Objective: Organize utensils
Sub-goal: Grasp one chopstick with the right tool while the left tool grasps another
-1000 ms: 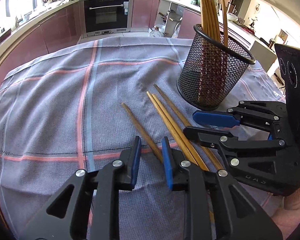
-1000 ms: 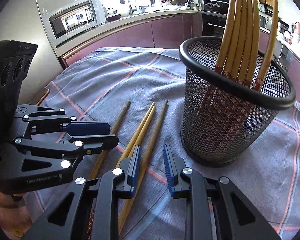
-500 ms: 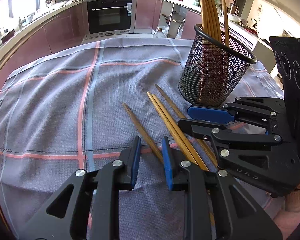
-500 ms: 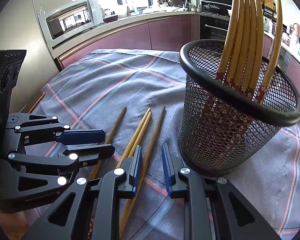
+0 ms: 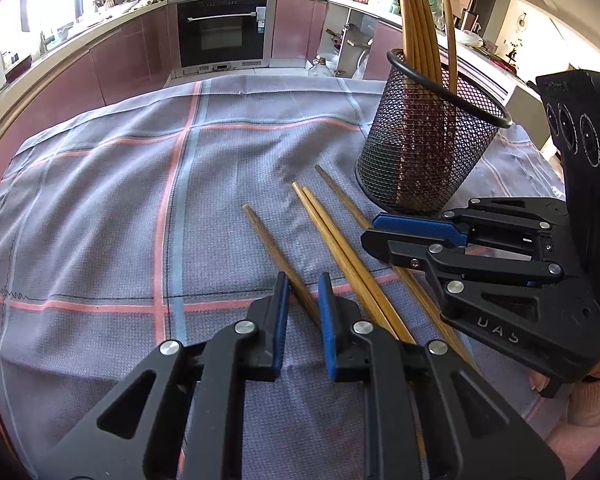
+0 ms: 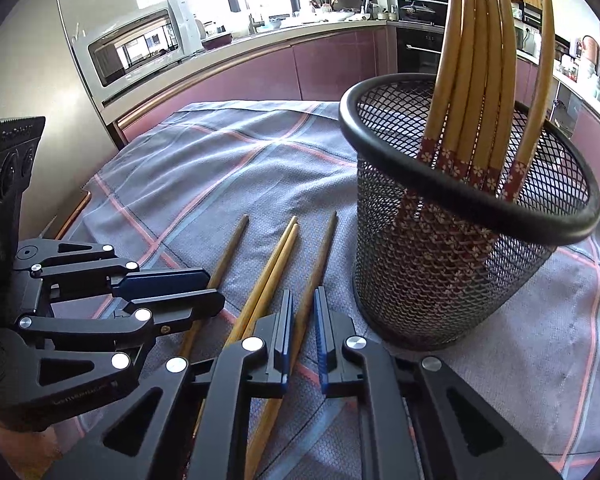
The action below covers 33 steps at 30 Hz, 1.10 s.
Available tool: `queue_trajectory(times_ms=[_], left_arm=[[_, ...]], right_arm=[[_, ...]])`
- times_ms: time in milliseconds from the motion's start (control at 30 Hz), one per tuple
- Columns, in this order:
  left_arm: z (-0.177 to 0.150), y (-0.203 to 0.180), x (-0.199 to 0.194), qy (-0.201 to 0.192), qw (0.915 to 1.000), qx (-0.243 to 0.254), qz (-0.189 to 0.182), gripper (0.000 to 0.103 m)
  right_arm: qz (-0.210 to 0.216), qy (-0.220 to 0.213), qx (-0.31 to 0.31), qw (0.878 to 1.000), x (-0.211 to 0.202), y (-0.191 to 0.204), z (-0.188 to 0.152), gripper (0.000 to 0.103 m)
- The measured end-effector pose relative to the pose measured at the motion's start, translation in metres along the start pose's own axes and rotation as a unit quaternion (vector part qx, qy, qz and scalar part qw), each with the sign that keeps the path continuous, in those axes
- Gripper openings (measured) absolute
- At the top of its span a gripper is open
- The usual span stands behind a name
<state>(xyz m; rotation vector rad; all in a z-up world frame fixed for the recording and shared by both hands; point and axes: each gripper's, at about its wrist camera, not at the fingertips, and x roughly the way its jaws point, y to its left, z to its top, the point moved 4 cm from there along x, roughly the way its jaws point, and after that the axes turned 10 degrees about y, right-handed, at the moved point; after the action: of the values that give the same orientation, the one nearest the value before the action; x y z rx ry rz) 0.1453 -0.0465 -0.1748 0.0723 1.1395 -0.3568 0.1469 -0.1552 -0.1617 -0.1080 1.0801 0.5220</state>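
Kitchen counter under a grey tablecloth [image 5: 100, 184] with pink and pale-blue stripes; oven and maroon cabinets behind.

My left gripper [image 5: 303, 300] straddles the leftmost chopstick [image 5: 276, 254]. Its jaws are closing, the stick sits between the blue pads, and I cannot tell whether they bear on it yet. My right gripper [image 6: 302, 312] straddles the rightmost chopstick [image 6: 320, 256]; its pads have come together on the shaft.

Key relation: all loose sticks lie roughly parallel, long axes running away from me along my fingers, tips pointing to the far side. The mesh holder [image 6: 452, 264] stands just right of them, nearest my right hand; from the left hand it lies forward and to the right.

Count:
- loose chopsticks on the cloth: four, the middle pair [image 5: 332, 236] touching
- chopsticks upright in the holder [image 6: 476, 80]: six, as far as I can separate them
- holders: one
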Motion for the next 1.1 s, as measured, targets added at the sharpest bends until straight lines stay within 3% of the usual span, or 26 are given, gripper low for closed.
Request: queue_trajectory(times_ms=[167, 467, 633, 1100], left_arm=[[-0.001, 0.002, -0.003, 0.001, 1.0, -0.006, -0.003, 0.013], [-0.005, 0.006, -0.004, 0.006, 0.9999, -0.008, -0.002, 0.022], [-0.004, 0.005, -0.002, 0.005, 0.9999, -0.01, 0.001, 0.015], [-0.007, 0.008, -0.015, -0.008, 0.9995, -0.03, -0.011, 0.009]], right_arm=[[0.008, 0.001, 0.002, 1.0, -0.003, -0.001, -0.002, 0.005], [0.005, 0.007, -0.005, 1.0, -0.004, -0.001, -0.004, 0.006], [0.002, 0.004, -0.009, 1.0, -0.003, 0.001, -0.003, 0.006], [0.019, -0.017, -0.002, 1.0, -0.02, -0.002, -0.01, 0.005]])
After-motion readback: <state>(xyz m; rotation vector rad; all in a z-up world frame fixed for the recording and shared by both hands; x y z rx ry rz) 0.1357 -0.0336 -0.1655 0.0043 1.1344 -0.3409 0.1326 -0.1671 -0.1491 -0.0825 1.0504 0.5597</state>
